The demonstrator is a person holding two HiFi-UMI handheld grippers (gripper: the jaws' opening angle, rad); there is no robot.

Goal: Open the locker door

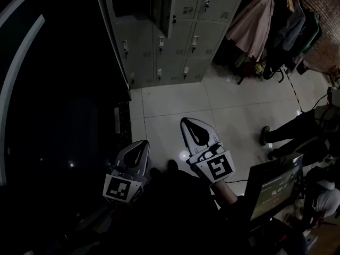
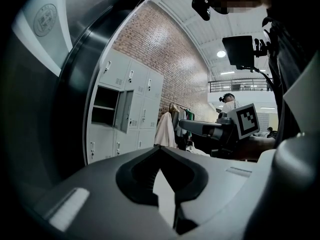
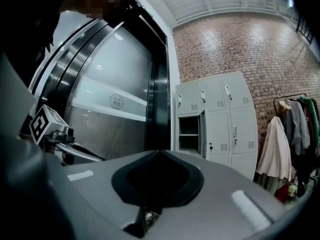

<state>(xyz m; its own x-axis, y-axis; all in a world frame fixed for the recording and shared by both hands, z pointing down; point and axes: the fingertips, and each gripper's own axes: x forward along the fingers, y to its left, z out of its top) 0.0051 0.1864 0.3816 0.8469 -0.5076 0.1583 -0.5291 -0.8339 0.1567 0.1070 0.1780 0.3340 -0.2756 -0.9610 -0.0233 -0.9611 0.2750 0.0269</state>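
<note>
The grey locker bank [image 1: 175,41] stands against the wall across the tiled floor. One upper door [image 1: 163,7] hangs ajar; the other doors are closed. In the left gripper view, the ajar door [image 2: 123,111] shows beside its dark compartment [image 2: 104,109]. The same compartment [image 3: 189,134] appears in the right gripper view. My left gripper [image 1: 143,143] and right gripper [image 1: 187,122] are held low, well short of the lockers. Both are shut with nothing in them. The right gripper's marker cube [image 2: 244,120] shows in the left gripper view.
A dark glass wall [image 1: 53,116] runs along the left up to the lockers. A clothes rack with coats [image 1: 265,25] stands at the right of the lockers. A person's legs [image 1: 287,132] and a monitor [image 1: 273,187] are at the right.
</note>
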